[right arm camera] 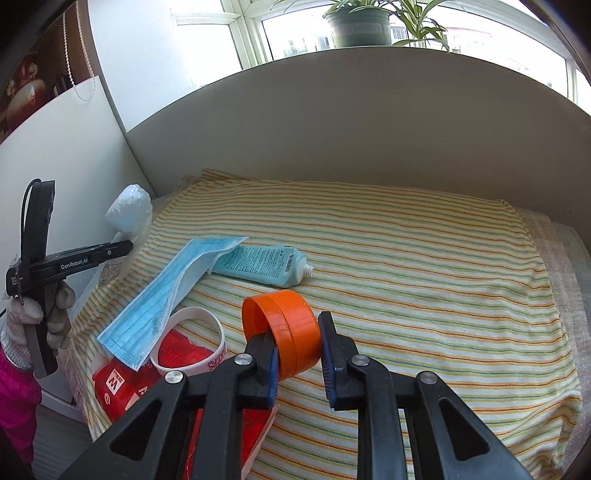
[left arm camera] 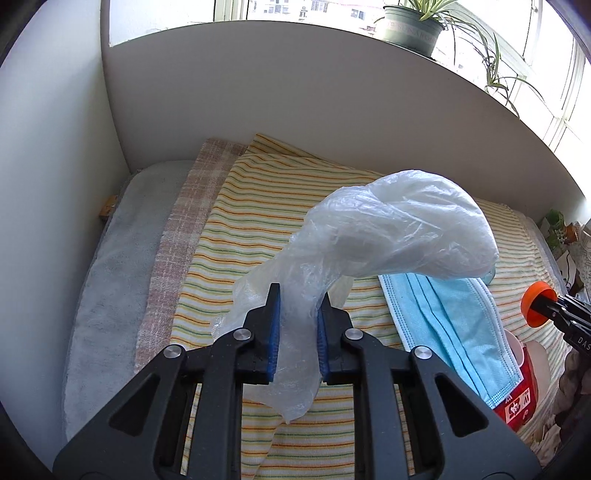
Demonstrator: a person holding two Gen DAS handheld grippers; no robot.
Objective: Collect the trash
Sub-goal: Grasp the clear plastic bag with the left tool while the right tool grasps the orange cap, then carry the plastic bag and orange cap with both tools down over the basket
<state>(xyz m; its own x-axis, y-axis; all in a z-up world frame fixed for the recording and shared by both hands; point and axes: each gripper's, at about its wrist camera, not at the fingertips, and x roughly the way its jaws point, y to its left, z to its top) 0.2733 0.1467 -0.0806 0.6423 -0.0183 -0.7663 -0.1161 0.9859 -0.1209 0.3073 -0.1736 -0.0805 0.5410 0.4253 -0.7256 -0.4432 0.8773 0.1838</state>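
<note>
My left gripper (left arm camera: 298, 299) is shut on a crumpled clear plastic bag (left arm camera: 399, 236) and holds it above the striped cloth (left arm camera: 266, 221); the bag also shows at the left of the right wrist view (right arm camera: 129, 212). My right gripper (right arm camera: 297, 328) is shut on an orange cap (right arm camera: 291, 328), held above the cloth; the cap also shows at the right edge of the left wrist view (left arm camera: 537, 302). A blue face mask (right arm camera: 166, 295) lies over a red packet (right arm camera: 122, 384) and a white wristband (right arm camera: 207, 354). A teal tube (right arm camera: 262, 266) lies beyond the mask.
White boards (left arm camera: 258, 92) wall the surface at the back and left. A potted plant (right arm camera: 358, 26) stands on the sill behind. A grey towel (left arm camera: 122, 258) and a checked cloth (left arm camera: 184, 236) lie under the striped cloth at the left.
</note>
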